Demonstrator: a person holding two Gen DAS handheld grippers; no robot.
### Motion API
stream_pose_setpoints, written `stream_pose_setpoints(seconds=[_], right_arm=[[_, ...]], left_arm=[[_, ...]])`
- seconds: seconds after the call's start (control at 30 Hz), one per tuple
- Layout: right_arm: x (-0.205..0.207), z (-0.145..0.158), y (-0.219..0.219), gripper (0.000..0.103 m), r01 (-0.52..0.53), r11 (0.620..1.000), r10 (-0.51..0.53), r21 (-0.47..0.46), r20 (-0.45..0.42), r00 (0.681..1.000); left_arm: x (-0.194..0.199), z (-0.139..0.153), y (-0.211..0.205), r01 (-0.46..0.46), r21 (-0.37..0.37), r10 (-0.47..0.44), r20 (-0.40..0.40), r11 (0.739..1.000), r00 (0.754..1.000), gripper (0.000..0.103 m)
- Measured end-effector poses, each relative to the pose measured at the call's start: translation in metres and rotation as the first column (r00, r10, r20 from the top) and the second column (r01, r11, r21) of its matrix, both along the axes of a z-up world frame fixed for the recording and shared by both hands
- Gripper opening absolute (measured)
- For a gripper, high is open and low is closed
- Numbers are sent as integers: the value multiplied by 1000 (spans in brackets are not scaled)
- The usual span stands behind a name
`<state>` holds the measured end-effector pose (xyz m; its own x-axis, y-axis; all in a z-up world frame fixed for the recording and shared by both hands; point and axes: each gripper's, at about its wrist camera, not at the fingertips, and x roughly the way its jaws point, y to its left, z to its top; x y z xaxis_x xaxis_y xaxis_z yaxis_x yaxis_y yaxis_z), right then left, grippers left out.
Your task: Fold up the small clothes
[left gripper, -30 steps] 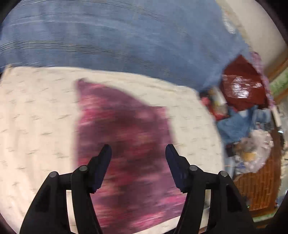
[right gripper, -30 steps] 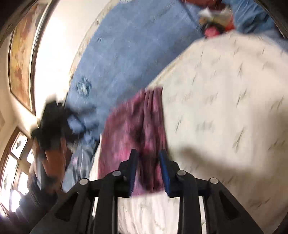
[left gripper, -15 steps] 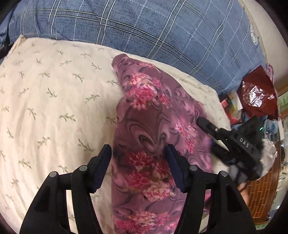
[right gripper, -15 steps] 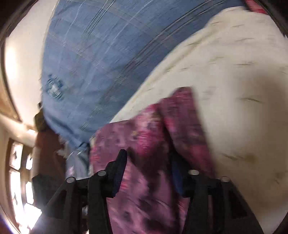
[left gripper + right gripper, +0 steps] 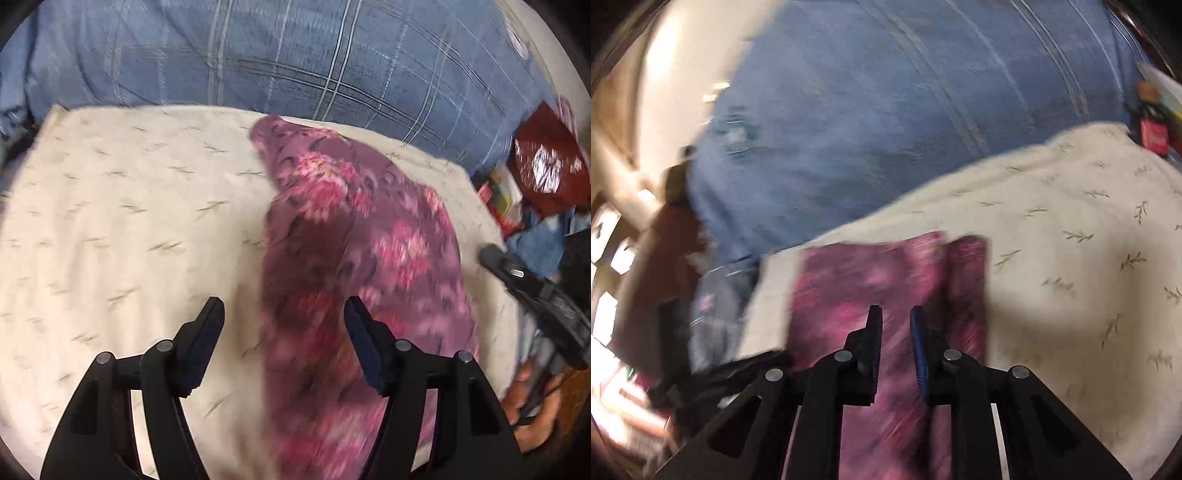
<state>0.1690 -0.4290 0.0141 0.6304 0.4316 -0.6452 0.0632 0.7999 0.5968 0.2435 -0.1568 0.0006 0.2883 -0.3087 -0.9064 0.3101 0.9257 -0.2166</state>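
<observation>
Lying lengthwise on the cream leaf-print sheet [image 5: 122, 229] was a purple floral garment [image 5: 362, 236], judged light, limp and best pinched at a corner or hem. Nothing was held: the left gripper [image 5: 284, 317], jaws wide and just opened further, hovered over it; the right gripper [image 5: 895, 325] stood narrowly parted after reopening. A blue plaid cover [image 5: 295, 55] and clutter lay beyond.

Nothing here reads clearly: the round emblem [image 5: 735, 133] on the blue checked bedcover [image 5: 886, 110] is too blurred, and the packets [image 5: 504, 195] beside the bed likewise.
</observation>
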Motion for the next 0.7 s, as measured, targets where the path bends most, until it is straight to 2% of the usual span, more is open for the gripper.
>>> stream_pose_setpoints(seconds=[0.03, 0.1, 0.17, 0.2, 0.23, 0.3, 0.33, 0.4, 0.5, 0.53, 0.6, 0.67, 0.7], right_arm=[[-14, 3, 5, 27, -34, 999, 33, 9, 24, 999], [-31, -1, 18, 30, -84, 996, 84, -23, 32, 996], [-42, -23, 38, 30, -126, 978, 116, -164, -69, 991], [-42, -37, 45, 36, -142, 966, 116, -217, -128, 985], [-46, -43, 47, 37, -139, 963, 110, -230, -135, 985], [-58, -33, 42, 38, -85, 975, 59, -206, -128, 990], [-67, -26, 41, 42, -74, 976, 50, -203, -121, 991], [-89, -12, 43, 42, -67, 975, 51, -212, -82, 995], [-107, -12, 48, 43, -75, 956, 51, -283, -91, 995], [-113, -21, 52, 43, -75, 940, 39, -334, -115, 993], [-115, -42, 55, 46, -86, 927, 21, -364, -177, 984], [-119, -48, 56, 48, -44, 929, -5, -367, -131, 991], [-120, -48, 57, 48, -42, 925, -11, -378, -136, 991]], left_arm=[[-9, 1, 3, -5, 11, 4, 17, 1000, 1000, 67], [-29, -3, 6, -1, 30, 0, 20, 1000, 1000, 67], [-45, -23, -3, 33, 86, -34, 5, 996, 999, 67], [-50, -28, -9, 45, 121, -47, 12, 992, 999, 68], [-55, -30, -14, 53, 151, -59, 33, 987, 998, 68], [-67, -19, -18, 58, 188, -76, 88, 980, 993, 67], [-71, -13, -19, 67, 196, -87, 97, 978, 992, 67], [-83, -4, -17, 74, 183, -97, 119, 980, 988, 67], [-100, -6, -15, 72, 188, -101, 149, 980, 984, 67], [-101, -13, -19, 81, 210, -112, 141, 974, 984, 68], [-107, -33, -23, 102, 260, -137, 119, 960, 983, 68], [-113, -36, -21, 87, 260, -131, 155, 962, 979, 70], [-115, -33, -20, 84, 261, -129, 160, 962, 979, 70]])
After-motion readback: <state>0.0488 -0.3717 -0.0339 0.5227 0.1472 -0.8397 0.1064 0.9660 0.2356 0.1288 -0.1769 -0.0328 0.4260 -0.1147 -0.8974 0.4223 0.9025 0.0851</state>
